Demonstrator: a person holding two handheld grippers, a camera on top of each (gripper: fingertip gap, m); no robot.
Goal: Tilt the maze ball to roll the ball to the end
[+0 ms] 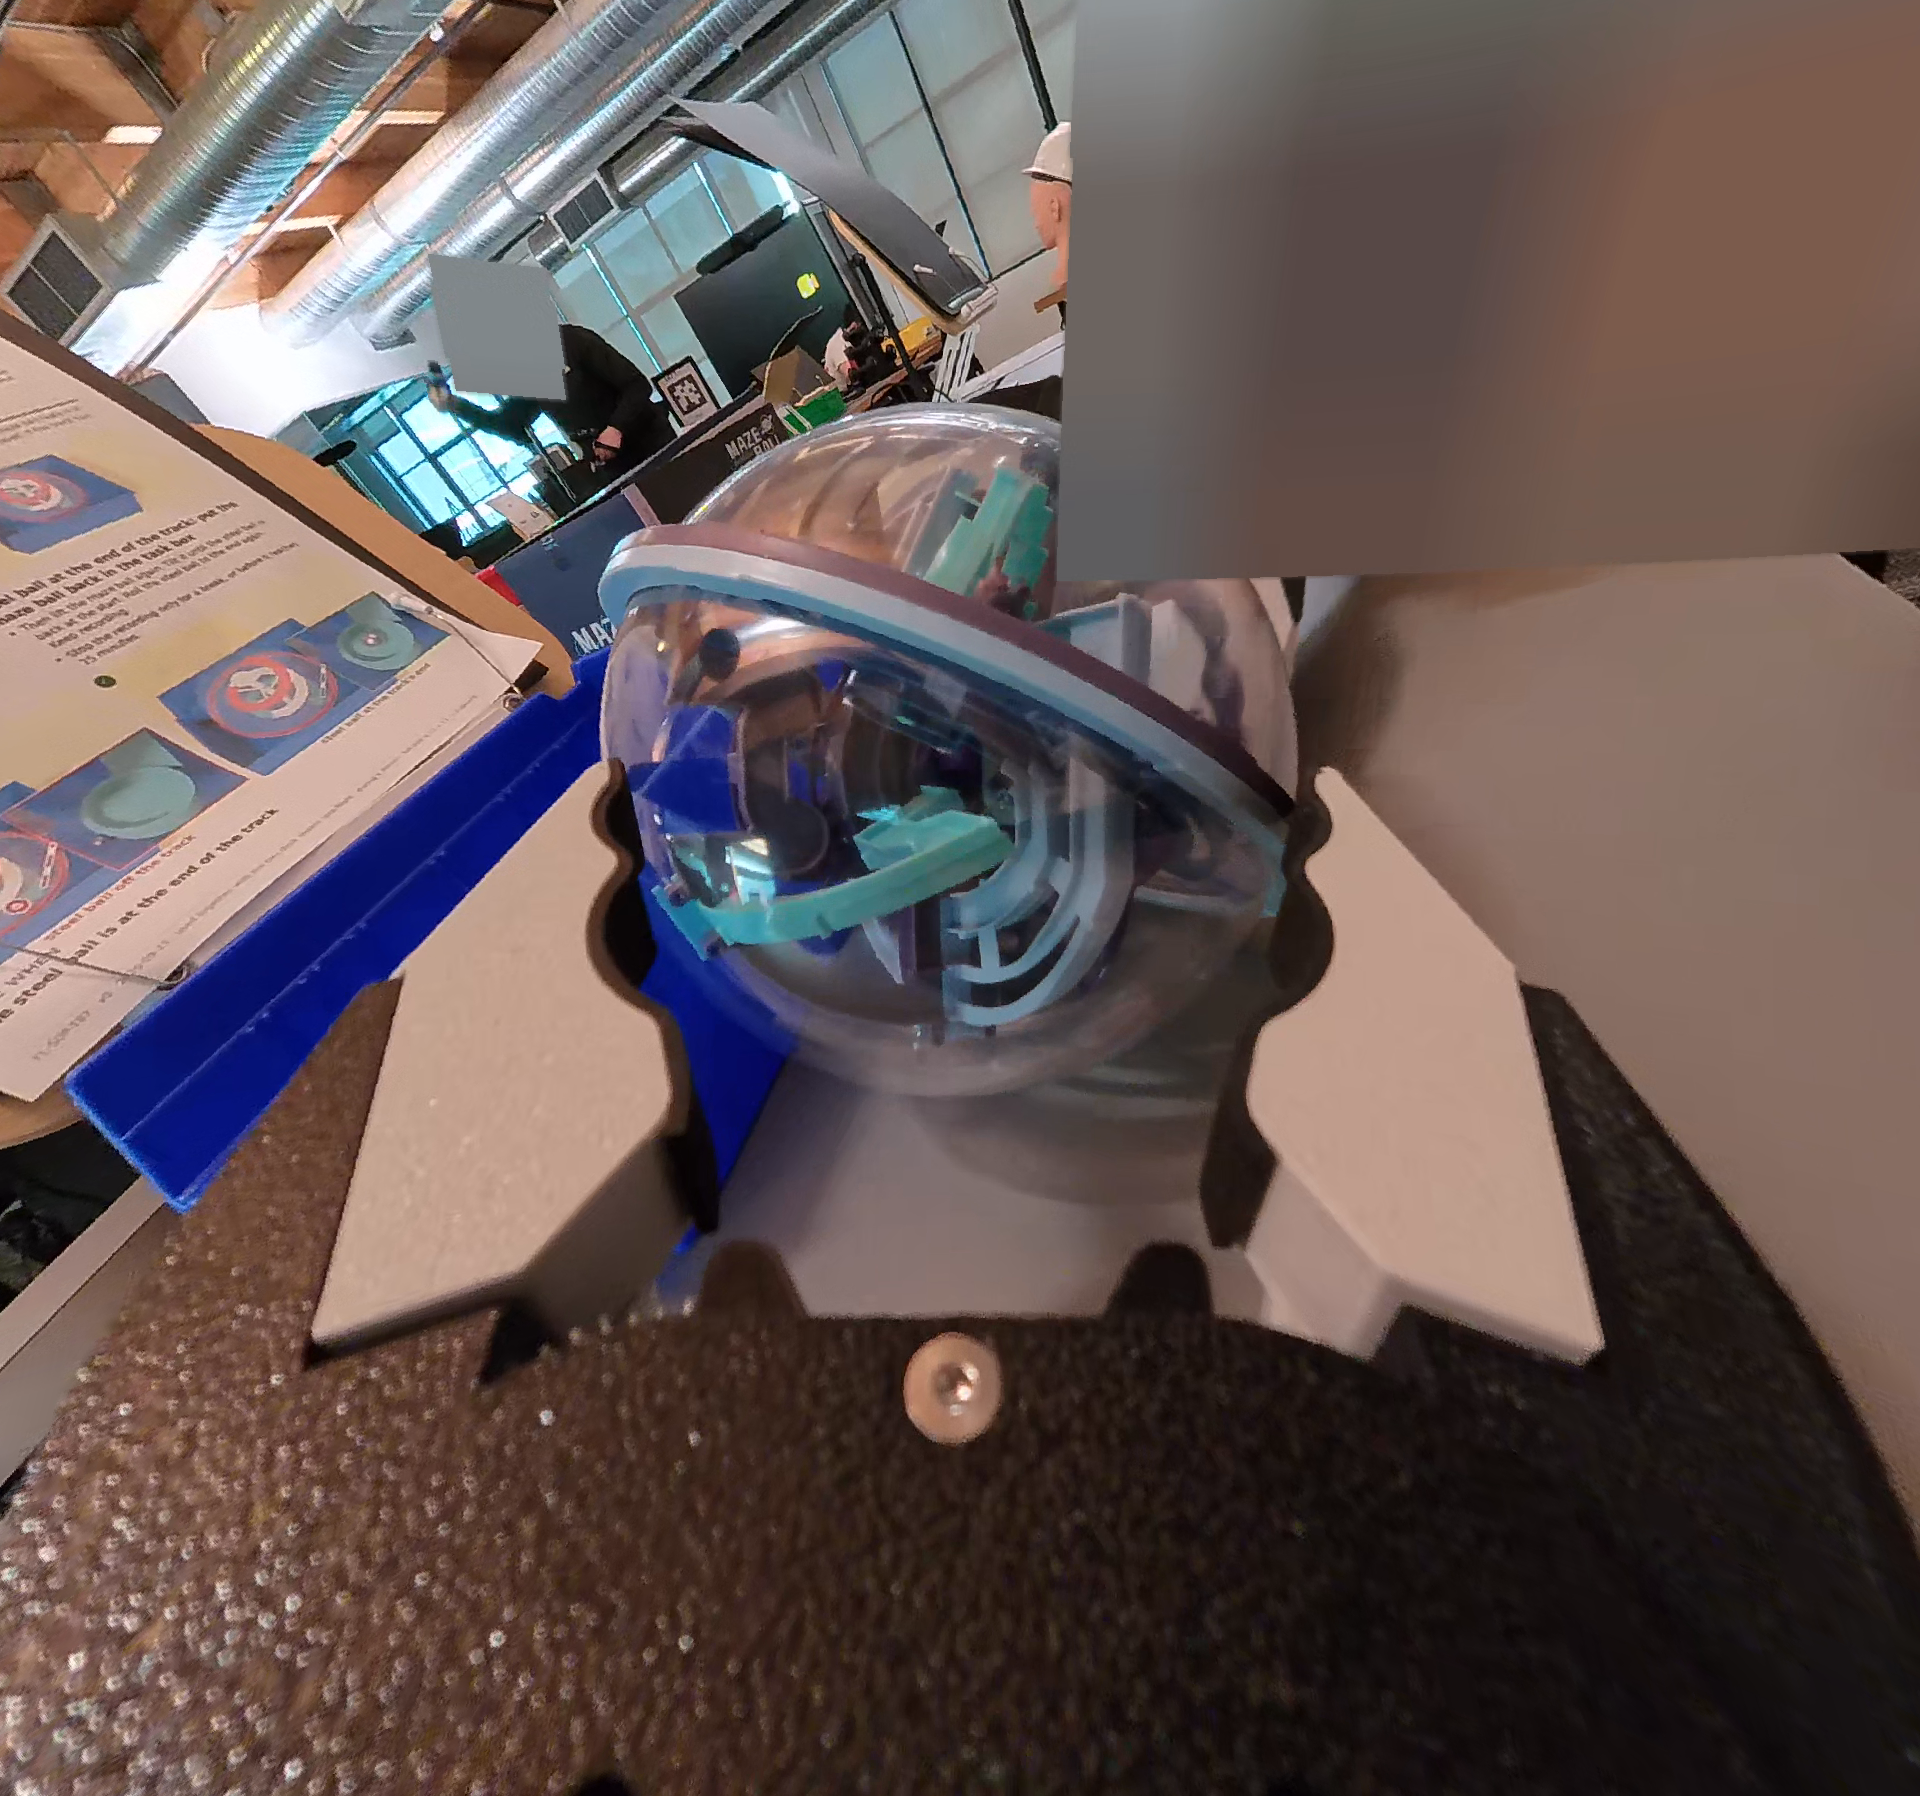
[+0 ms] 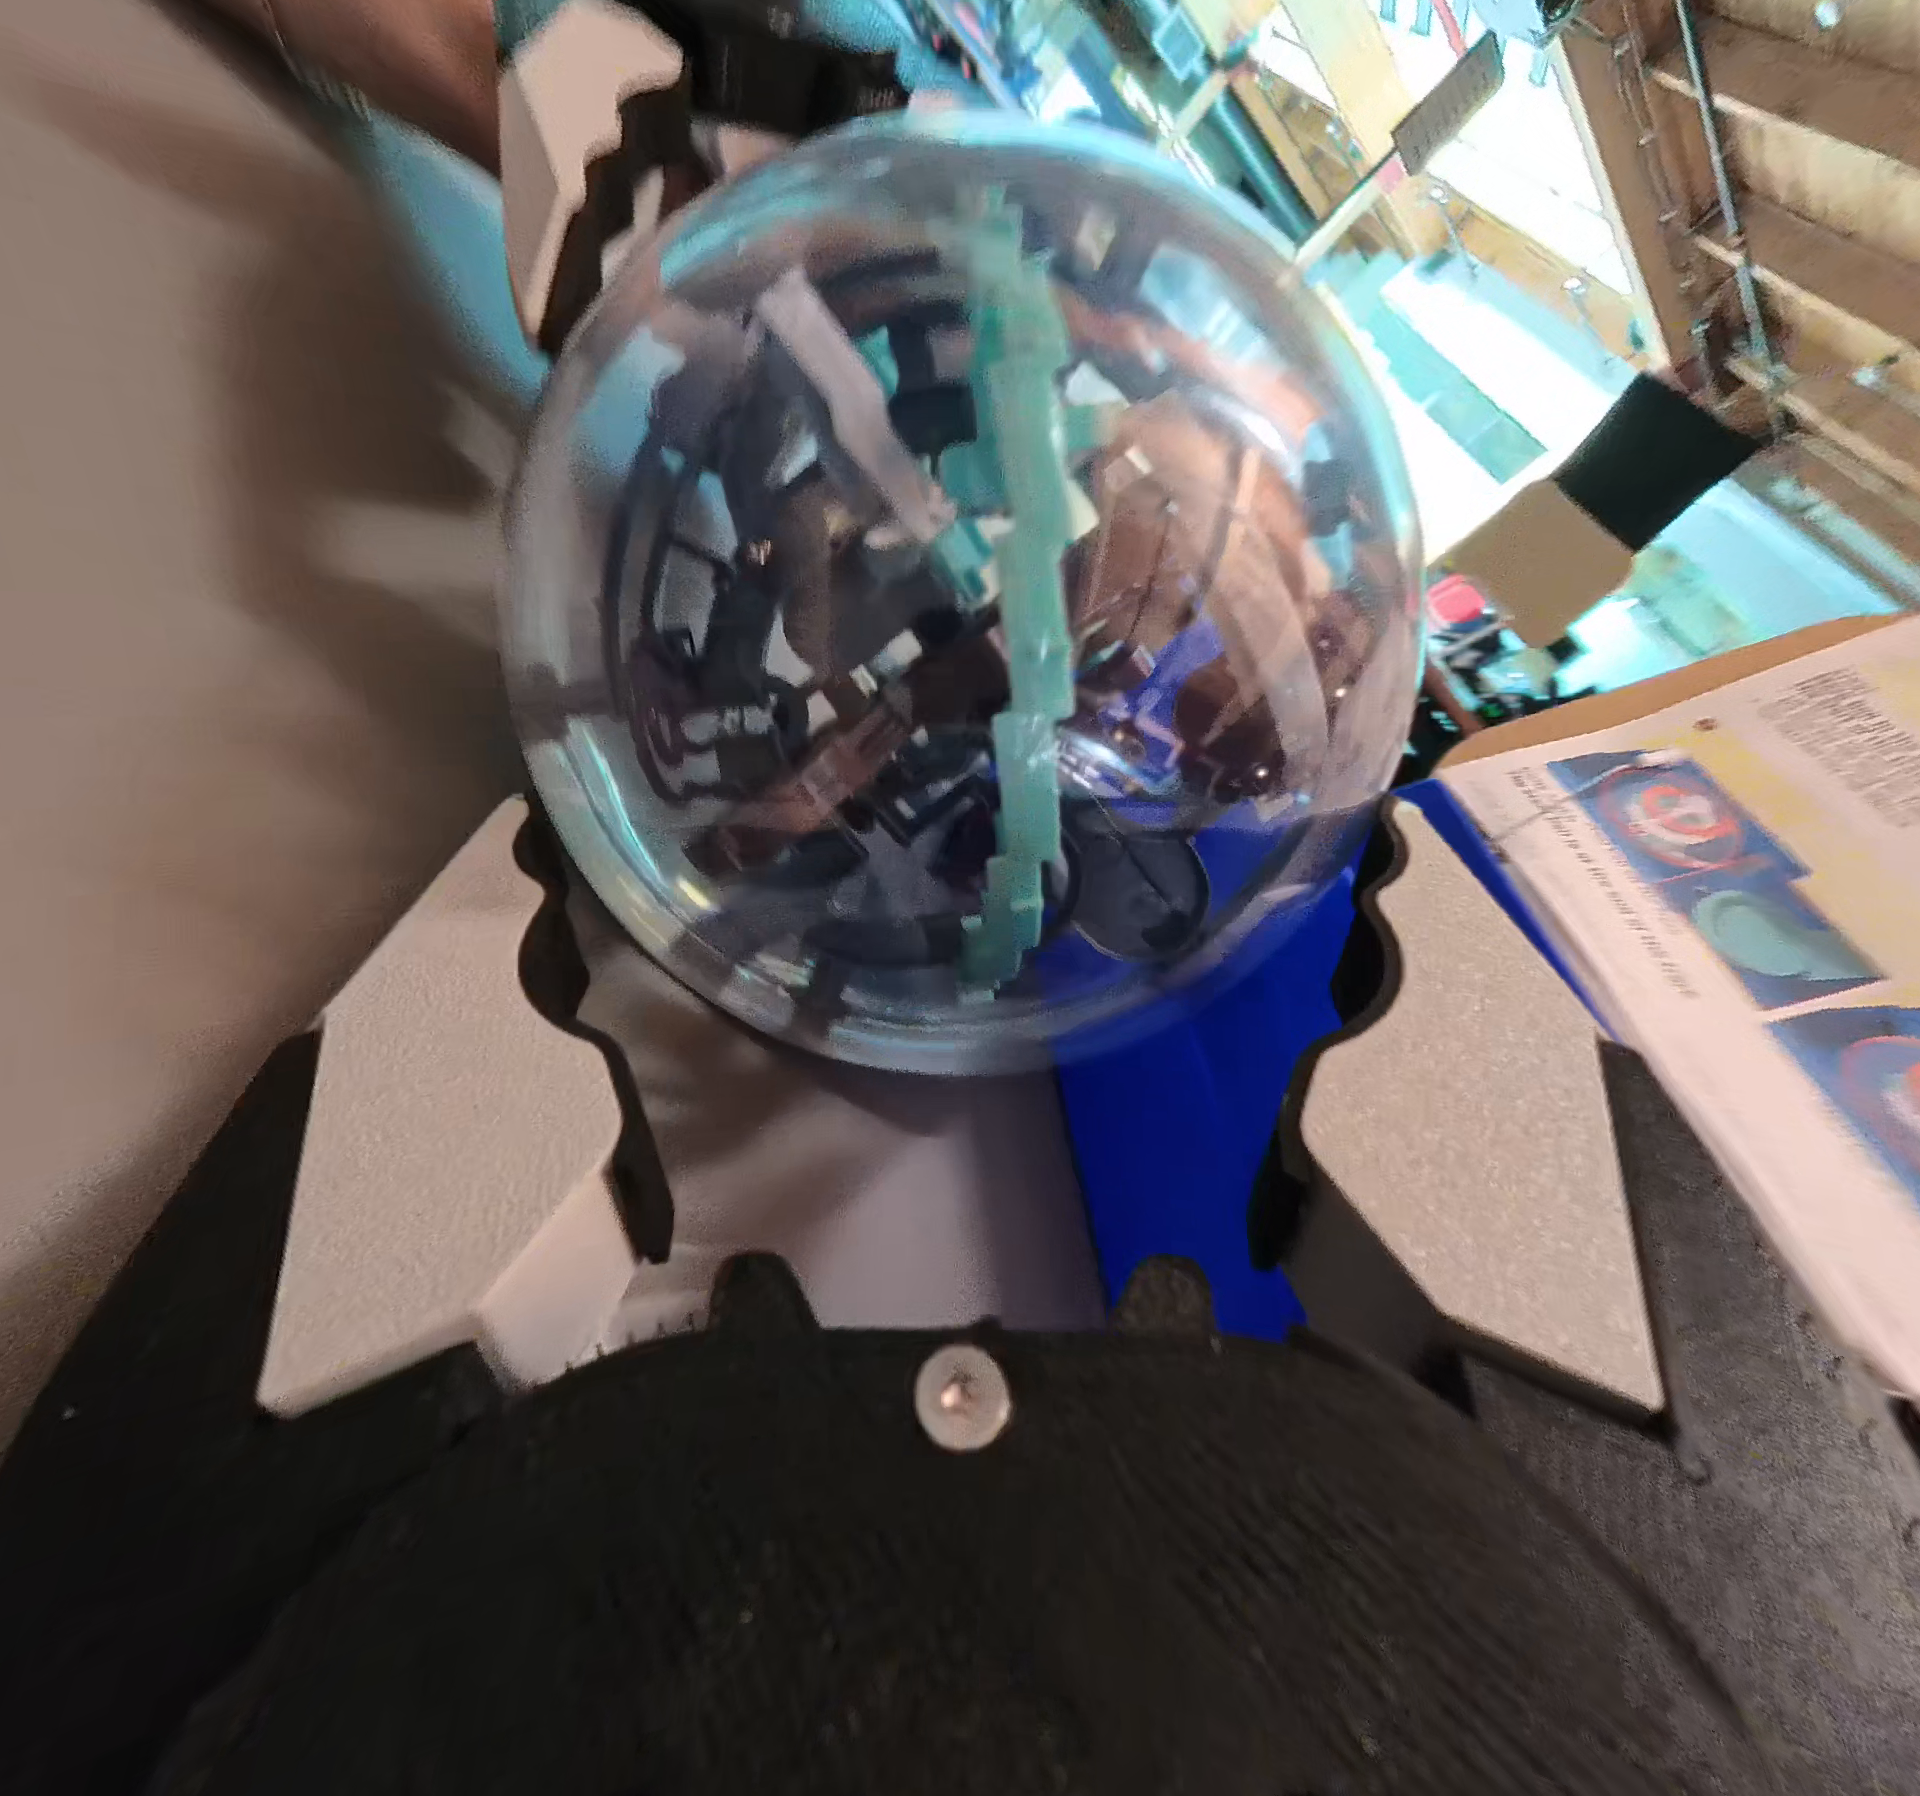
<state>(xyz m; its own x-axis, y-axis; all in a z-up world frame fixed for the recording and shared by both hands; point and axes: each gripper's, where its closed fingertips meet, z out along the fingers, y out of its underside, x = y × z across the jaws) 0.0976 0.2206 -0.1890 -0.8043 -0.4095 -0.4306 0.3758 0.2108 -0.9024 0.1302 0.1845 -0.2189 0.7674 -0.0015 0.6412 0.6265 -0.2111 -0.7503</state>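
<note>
The maze ball (image 1: 883, 728) is a clear plastic sphere with teal, light blue and purple tracks inside and a light blue band around its middle. It is held up in the air. My left gripper (image 1: 956, 811) is shut on it, with its grey fingers (image 1: 499, 1071) pressing both sides. My right gripper (image 2: 961, 816) is shut on the same maze ball (image 2: 956, 551) from another side. The left gripper (image 2: 613, 136) shows behind the sphere in the right wrist view. I cannot pick out the small rolling ball among the tracks. The right wrist view is motion-blurred.
A blue tray (image 1: 343, 915) lies below the ball and also shows in the right wrist view (image 2: 1174, 1175). A printed instruction sheet on a board (image 1: 208, 707) leans beside it (image 2: 1714, 863). A person in light clothing (image 1: 1610, 811) is close behind. Another person (image 1: 613, 385) stands far back.
</note>
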